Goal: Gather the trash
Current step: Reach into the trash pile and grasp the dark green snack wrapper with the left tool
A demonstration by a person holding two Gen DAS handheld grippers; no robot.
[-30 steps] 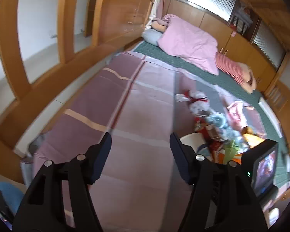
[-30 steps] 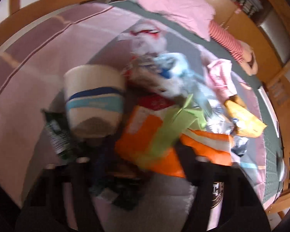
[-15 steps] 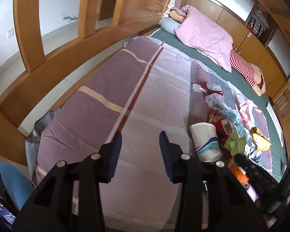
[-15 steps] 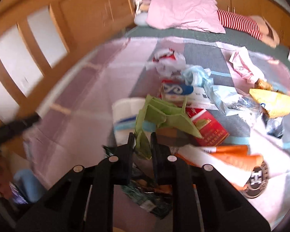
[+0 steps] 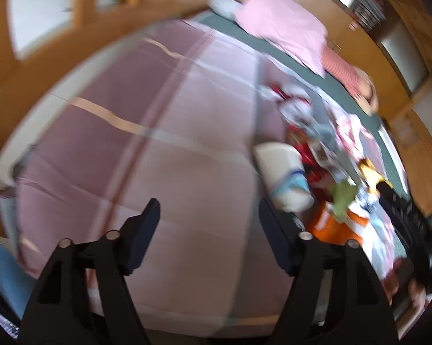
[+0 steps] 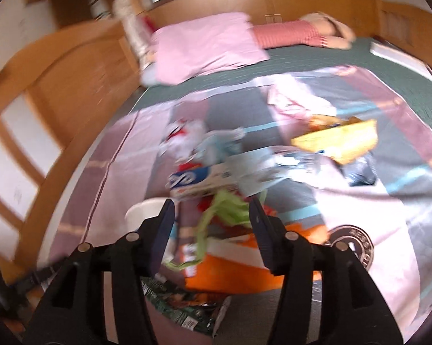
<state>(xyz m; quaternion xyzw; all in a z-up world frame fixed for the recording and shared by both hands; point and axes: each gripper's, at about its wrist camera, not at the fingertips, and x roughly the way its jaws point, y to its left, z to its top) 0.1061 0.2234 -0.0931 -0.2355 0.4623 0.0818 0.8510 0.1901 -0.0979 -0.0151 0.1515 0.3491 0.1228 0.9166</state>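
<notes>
Between right claw (image 6: 213,210) spread fingers: green wrapper (image 6: 230,211), ungripped.

Between the right tongs (image 6: 213,215) lies a crumpled green paper scrap (image 6: 230,210), on an orange-and-white plastic bag (image 6: 230,270). A white paper cup (image 6: 146,212) sits left of them, a flat white cardboard box (image 6: 204,179) just ahead, a yellow wrapper (image 6: 342,141) farther right, all on the bed's striped sheet (image 6: 123,155).
</notes>
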